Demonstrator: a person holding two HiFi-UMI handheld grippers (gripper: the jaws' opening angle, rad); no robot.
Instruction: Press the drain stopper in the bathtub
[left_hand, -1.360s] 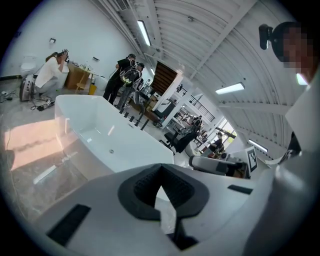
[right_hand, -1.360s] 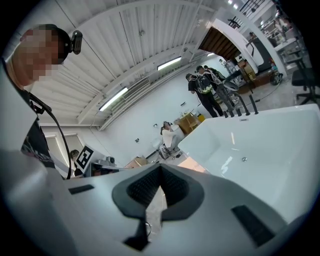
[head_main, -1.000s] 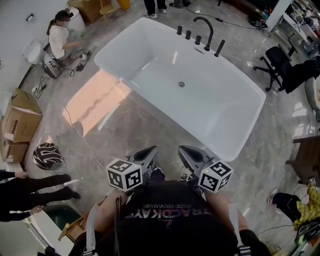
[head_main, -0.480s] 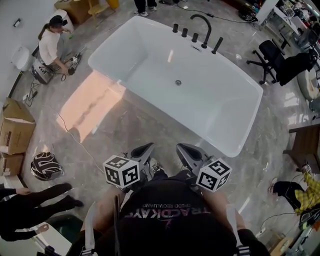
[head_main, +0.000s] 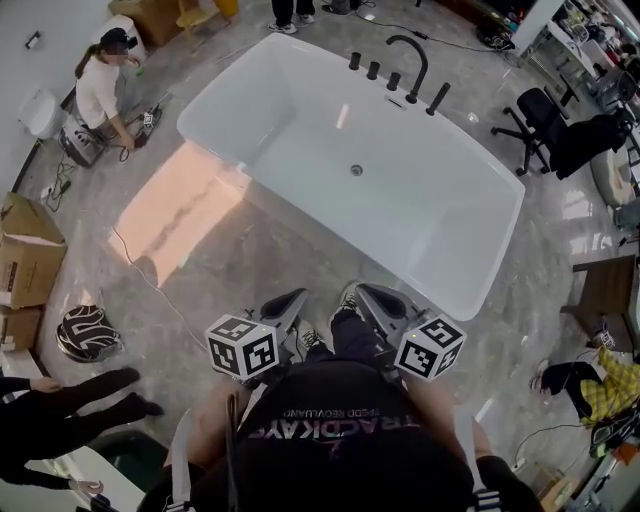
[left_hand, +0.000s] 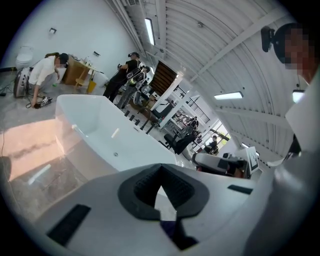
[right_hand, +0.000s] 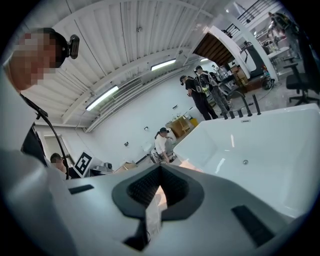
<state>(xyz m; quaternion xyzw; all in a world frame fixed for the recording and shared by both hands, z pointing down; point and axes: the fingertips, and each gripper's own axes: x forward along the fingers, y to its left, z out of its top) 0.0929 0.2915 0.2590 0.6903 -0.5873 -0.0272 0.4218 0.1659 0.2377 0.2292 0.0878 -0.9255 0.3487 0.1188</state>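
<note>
The stopper (head_main: 356, 170) is a small round metal disc, grey with a darker ring, set flat in the white bottom of the tub (head_main: 430, 215). It sits about midway along the tub's length, nearer the far wall than the near one, and nothing touches it. Both gripper views show it as a tiny dot on the bare white basin (left_hand: 116, 154) (right_hand: 245, 162).

The tub is a white rectangular freestanding one with rounded corners. It is dry and glossy, and it stands slantwise across the grey marble floor (head_main: 250, 265). A black curved faucet (head_main: 410, 58) with a row of black knobs stands on the far rim, behind the stopper.

The left hand-held gripper (head_main: 291, 301) and the right hand-held gripper (head_main: 373, 297) hover side by side over the floor. Both are just short of the tub's near rim and well apart from the stopper. Each one's dark ribbed pads meet at the tips with nothing between them (left_hand: 160, 171) (right_hand: 160, 172), so both are closed and empty.

A pale pink patch of light (head_main: 185, 205) lies on the floor left of the tub. Beyond it a person (head_main: 100, 90) crouches at the far left. Boxes (head_main: 28, 262) stand at the left edge and a black chair (head_main: 545, 125) at the far right.
</note>
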